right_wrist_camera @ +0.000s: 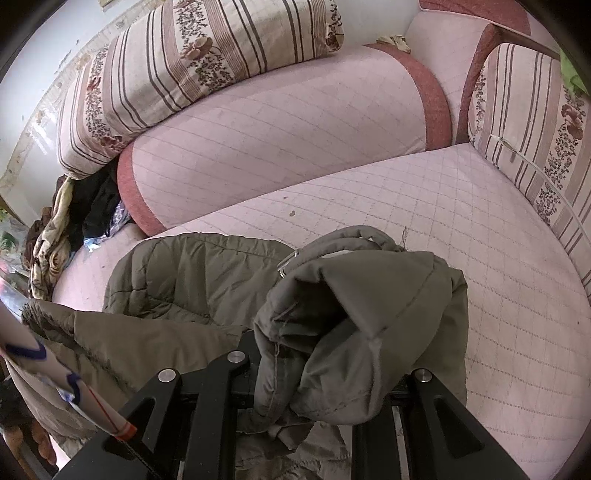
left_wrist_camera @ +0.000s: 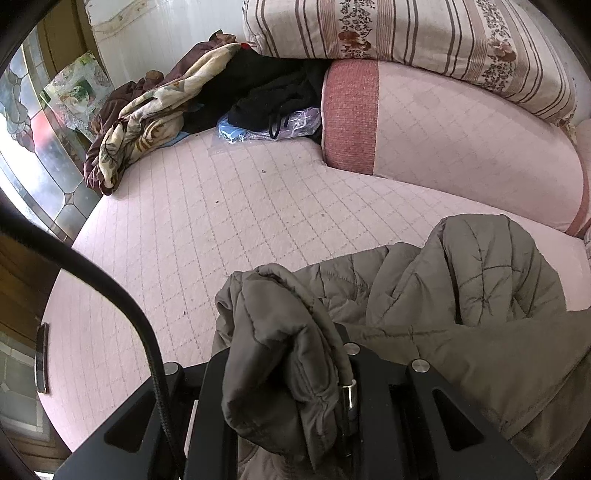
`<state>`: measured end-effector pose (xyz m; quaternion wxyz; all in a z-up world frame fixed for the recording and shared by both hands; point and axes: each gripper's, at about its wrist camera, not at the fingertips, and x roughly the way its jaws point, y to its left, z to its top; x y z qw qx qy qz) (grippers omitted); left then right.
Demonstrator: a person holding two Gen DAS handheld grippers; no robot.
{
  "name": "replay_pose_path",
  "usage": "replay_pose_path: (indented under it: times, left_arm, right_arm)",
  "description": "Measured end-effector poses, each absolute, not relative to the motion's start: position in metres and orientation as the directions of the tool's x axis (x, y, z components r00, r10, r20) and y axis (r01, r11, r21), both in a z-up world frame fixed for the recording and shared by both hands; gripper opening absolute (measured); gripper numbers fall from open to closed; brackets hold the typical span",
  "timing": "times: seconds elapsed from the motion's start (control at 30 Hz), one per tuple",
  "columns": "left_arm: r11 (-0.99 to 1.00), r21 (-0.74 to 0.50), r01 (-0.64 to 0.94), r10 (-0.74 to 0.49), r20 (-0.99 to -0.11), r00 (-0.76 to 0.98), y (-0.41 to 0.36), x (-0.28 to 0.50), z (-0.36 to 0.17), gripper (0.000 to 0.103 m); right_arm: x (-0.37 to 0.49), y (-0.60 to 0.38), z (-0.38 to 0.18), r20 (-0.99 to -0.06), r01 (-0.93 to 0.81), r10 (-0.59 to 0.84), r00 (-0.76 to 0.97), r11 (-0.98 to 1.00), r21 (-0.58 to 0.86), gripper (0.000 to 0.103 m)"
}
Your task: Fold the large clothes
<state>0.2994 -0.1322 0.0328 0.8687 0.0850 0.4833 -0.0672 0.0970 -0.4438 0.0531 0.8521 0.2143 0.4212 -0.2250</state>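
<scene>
An olive-grey padded jacket (left_wrist_camera: 461,280) lies bunched on the pink quilted sofa seat (left_wrist_camera: 207,229). My left gripper (left_wrist_camera: 314,373) is shut on a bundled edge of the jacket, and the fabric drapes over its black fingers and hides the tips. In the right wrist view the same jacket (right_wrist_camera: 192,273) spreads to the left, while my right gripper (right_wrist_camera: 314,369) is shut on another gathered fold of it. That fold, with a metal ring (right_wrist_camera: 286,264) and a cord loop, bulges over the jaws above the seat (right_wrist_camera: 480,229).
A pink bolster cushion (left_wrist_camera: 461,122) and a striped floral pillow (left_wrist_camera: 406,33) line the back. A heap of dark and patterned clothes (left_wrist_camera: 177,99) fills the far left corner. Another striped pillow (right_wrist_camera: 535,140) stands at the right end. A sleeve (right_wrist_camera: 55,365) shows at lower left.
</scene>
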Motion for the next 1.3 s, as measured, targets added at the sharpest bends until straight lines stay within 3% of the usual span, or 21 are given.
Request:
replay_pose_path:
  times: [1.3]
  left_arm:
    - [0.983, 0.138, 0.118, 0.057, -0.851, 0.522, -0.163, 0.352, -0.047, 0.025]
  right_arm:
    - [0.158, -0.466, -0.03, -0.835, 0.609, -0.284, 0.471, 0.79, 0.075, 0.03]
